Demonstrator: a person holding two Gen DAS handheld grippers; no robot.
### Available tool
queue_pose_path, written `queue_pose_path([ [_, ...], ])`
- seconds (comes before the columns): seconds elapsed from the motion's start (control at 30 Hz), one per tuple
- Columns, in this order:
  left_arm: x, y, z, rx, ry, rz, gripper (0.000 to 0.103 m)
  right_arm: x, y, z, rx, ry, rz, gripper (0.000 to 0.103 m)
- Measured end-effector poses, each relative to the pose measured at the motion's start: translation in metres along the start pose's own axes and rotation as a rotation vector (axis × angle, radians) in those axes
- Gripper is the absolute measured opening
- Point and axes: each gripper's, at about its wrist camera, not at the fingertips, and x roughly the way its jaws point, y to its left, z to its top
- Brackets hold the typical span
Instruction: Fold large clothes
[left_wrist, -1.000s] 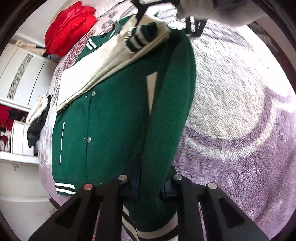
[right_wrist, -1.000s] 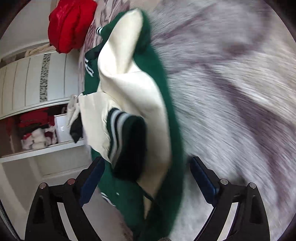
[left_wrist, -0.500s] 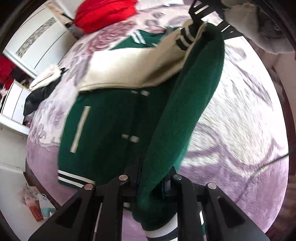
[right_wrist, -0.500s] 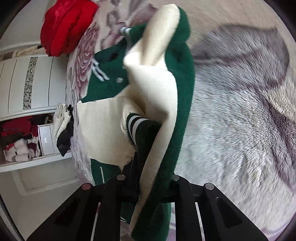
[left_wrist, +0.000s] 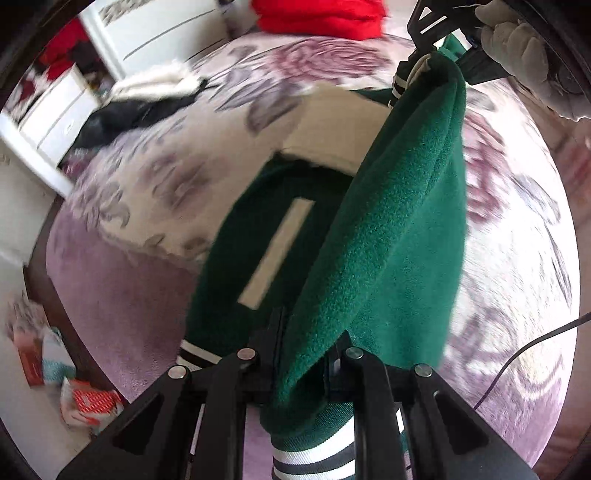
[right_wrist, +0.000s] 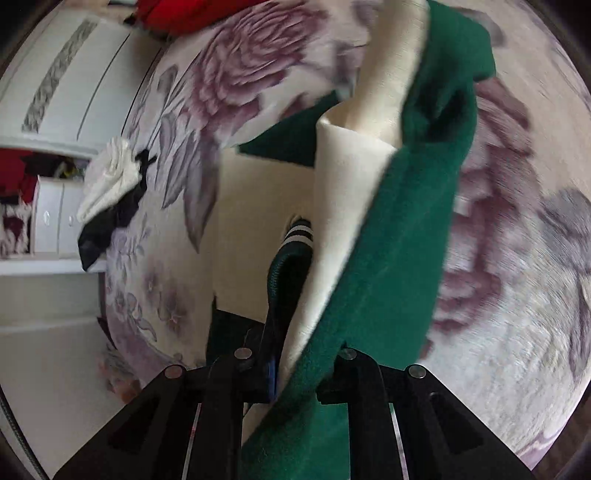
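Observation:
A green varsity jacket (left_wrist: 388, 236) with cream sleeves and striped cuffs lies partly on the flowered purple bedspread (left_wrist: 140, 199). My left gripper (left_wrist: 301, 354) is shut on its folded green edge near the striped hem and holds it up. My right gripper (right_wrist: 295, 354) is shut on the green edge together with a cream sleeve (right_wrist: 351, 184) and its striped cuff (right_wrist: 299, 232). In the left wrist view the right gripper (left_wrist: 439, 48) shows at the top right, holding the far end of the same lifted edge. The rest of the jacket hangs and drapes below.
A red garment (left_wrist: 321, 14) lies at the far end of the bed. A white and black pile of clothes (left_wrist: 147, 96) sits near the left edge. White cabinets (right_wrist: 74, 81) stand beside the bed. Packets (left_wrist: 88, 402) lie on the floor. A cable (left_wrist: 524, 350) crosses the bedspread.
The right gripper closed on the jacket's edge and sleeve. Both grippers lifted the green edge off the bed and carried it sideways across the bedspread; the jacket's body now hangs under it.

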Motion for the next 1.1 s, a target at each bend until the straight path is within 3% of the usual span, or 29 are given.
queue_pose_path([
  [0.17,0.057,0.058,0.009,-0.121,0.100,-0.055,0.019,0.080,0.078,0.017,-0.054,0.064,-0.079,0.014],
  [0.27,0.100,0.087,0.008,-0.175,0.185,-0.123,0.027,0.134,0.100,0.026,-0.037,0.113,-0.159,0.016],
  [0.37,0.125,0.123,0.003,-0.263,0.249,-0.237,0.038,0.174,0.115,0.030,-0.018,0.154,-0.197,0.026],
  [0.43,0.132,0.147,-0.003,-0.340,0.283,-0.315,0.038,0.182,0.127,0.030,-0.047,0.176,-0.185,0.046],
  [0.47,0.133,0.160,-0.007,-0.386,0.296,-0.366,0.038,0.181,0.132,0.029,-0.055,0.190,-0.139,0.051],
  [0.53,0.133,0.183,-0.013,-0.475,0.325,-0.470,0.038,0.178,0.141,0.030,-0.049,0.218,0.000,0.070],
  [0.57,0.132,0.190,-0.014,-0.498,0.339,-0.487,0.038,0.169,0.144,0.030,-0.053,0.221,0.061,0.070],
  [0.67,0.124,0.207,-0.017,-0.516,0.374,-0.475,0.060,0.138,0.135,0.035,-0.037,0.150,0.121,0.070],
  [0.83,0.111,0.218,-0.013,-0.488,0.368,-0.441,0.060,0.113,0.091,0.043,0.061,0.085,0.097,0.069],
  [0.87,0.111,0.216,-0.013,-0.478,0.363,-0.421,0.059,0.117,0.083,0.047,0.074,0.070,0.094,0.065],
  [0.93,0.111,0.214,-0.009,-0.449,0.345,-0.393,0.059,0.135,0.078,0.059,0.091,0.045,0.076,0.037],
  [1.0,0.117,0.210,-0.003,-0.417,0.340,-0.363,0.059,0.166,0.083,0.075,0.083,0.032,0.080,0.037],
  [1.1,0.120,0.209,0.007,-0.378,0.338,-0.332,0.059,0.227,0.094,0.100,0.010,0.087,-0.007,0.038],
])
